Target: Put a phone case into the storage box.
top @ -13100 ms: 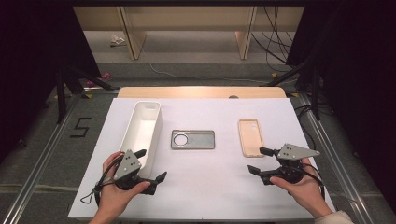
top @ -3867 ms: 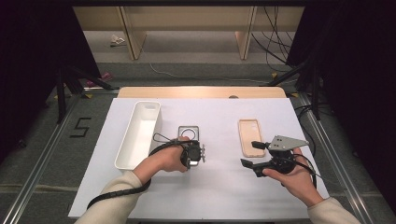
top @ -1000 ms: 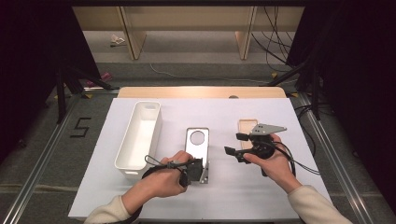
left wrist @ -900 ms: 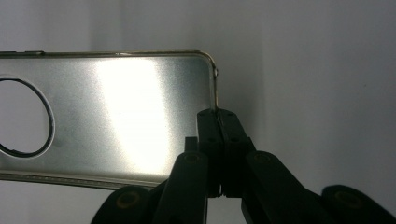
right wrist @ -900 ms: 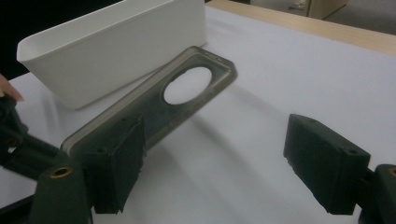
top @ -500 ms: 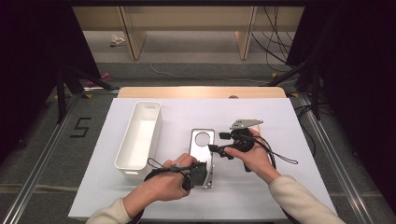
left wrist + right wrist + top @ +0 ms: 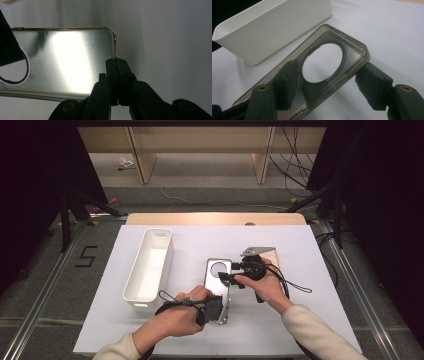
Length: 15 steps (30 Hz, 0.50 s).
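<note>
Left tongs (image 7: pixel 216 306), in the high view, are being kept clamped on the near end of the clear phone case (image 7: pixel 218 282) lying on the white table (image 7: pixel 310 310); right tongs (image 7: pixel 226 276) are being closed around its far end. In the left gripper view, the case's edge (image 7: pixel 115 47) is being pinched. In the right gripper view, the case (image 7: pixel 317 72) is being straddled, pads not yet pressing, beside the white bin (image 7: pixel 272 27).

The phone case (image 7: pixel 217 287) I'm working on is a clear, smoky-grey shell with a large round cutout near its far end. It lies lengthwise on the white desk (image 7: pixel 310 310), just right of the white bin (image 7: pixel 149 265). My left claw (image 7: pixel 220 306) is clamped tight on the rim of its near end. My right claw (image 7: pixel 226 276) straddles the cutout end, jaws just been closing, one pad over the shell's inside, the other beside its outer edge.
</note>
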{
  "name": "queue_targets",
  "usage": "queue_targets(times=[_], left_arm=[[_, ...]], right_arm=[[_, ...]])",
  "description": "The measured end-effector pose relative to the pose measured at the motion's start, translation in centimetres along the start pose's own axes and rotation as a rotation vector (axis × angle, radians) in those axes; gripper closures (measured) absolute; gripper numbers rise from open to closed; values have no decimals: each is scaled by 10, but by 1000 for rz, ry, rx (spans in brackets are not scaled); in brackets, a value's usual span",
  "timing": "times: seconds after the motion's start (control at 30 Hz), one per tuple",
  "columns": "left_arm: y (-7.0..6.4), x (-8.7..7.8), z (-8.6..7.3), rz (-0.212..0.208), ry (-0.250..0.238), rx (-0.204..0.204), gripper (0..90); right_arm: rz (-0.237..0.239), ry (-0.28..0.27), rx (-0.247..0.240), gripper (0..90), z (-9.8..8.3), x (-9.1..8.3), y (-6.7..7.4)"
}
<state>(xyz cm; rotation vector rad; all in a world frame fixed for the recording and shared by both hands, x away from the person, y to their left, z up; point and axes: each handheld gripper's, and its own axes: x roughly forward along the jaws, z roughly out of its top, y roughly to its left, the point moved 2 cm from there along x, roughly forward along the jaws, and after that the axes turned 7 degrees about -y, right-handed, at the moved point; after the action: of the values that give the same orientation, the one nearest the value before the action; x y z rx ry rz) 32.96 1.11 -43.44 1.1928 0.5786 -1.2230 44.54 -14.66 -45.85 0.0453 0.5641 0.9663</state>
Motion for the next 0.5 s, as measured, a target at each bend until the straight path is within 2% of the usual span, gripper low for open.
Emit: queue_targets(times=[0.03,0.2,0.5], left_arm=[[-1,0,0,-5,-2,-8,885],[-1,0,1,-2,0,9,885],[-2,1,0,1,-4,17,885]], right_arm=[[0,0,2,381,0,0,0],[3,-1,21,440,1,-1,-1],[3,-13,42,570,3,-4,-4]])
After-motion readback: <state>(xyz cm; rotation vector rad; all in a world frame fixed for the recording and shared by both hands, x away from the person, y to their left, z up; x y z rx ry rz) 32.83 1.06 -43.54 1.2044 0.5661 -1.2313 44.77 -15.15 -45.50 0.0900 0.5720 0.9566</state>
